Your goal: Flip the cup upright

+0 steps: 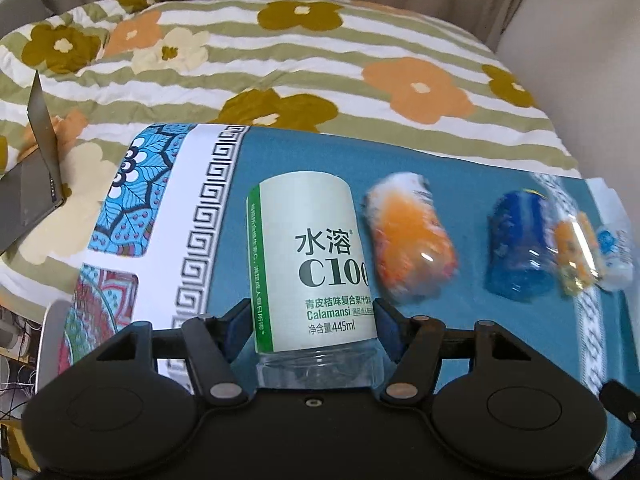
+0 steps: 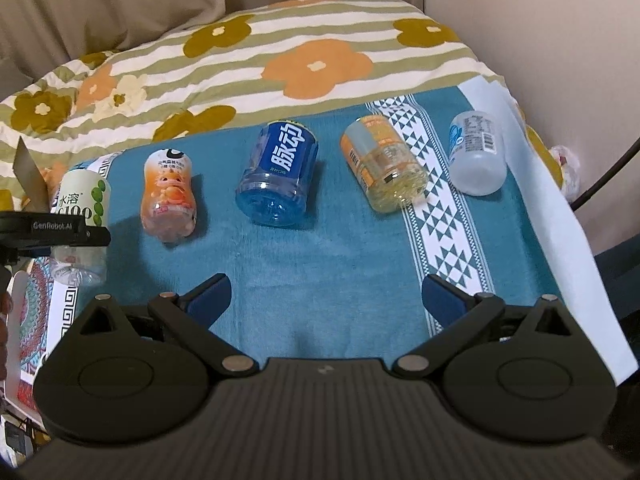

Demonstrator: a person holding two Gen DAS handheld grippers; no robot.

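A bottle-cut cup with a white "C100" label [image 1: 308,256] lies with its clear base towards the left wrist camera. My left gripper [image 1: 312,320] is shut on its lower part, one blue pad [image 1: 238,328] on each side. The right wrist view shows the same cup [image 2: 86,200] at the far left, with the left gripper [image 2: 60,234] across it. Whether it still touches the teal cloth [image 2: 320,260] I cannot tell. My right gripper [image 2: 326,294] hangs open over bare cloth, holding nothing.
More cups lie on their sides in a row: orange [image 2: 170,196], blue [image 2: 280,172], yellow [image 2: 384,164], and frosted white [image 2: 476,156]. Behind them is a floral quilt [image 2: 280,52]. A laptop [image 1: 28,200] sits at the left and a wall [image 2: 560,40] at the right.
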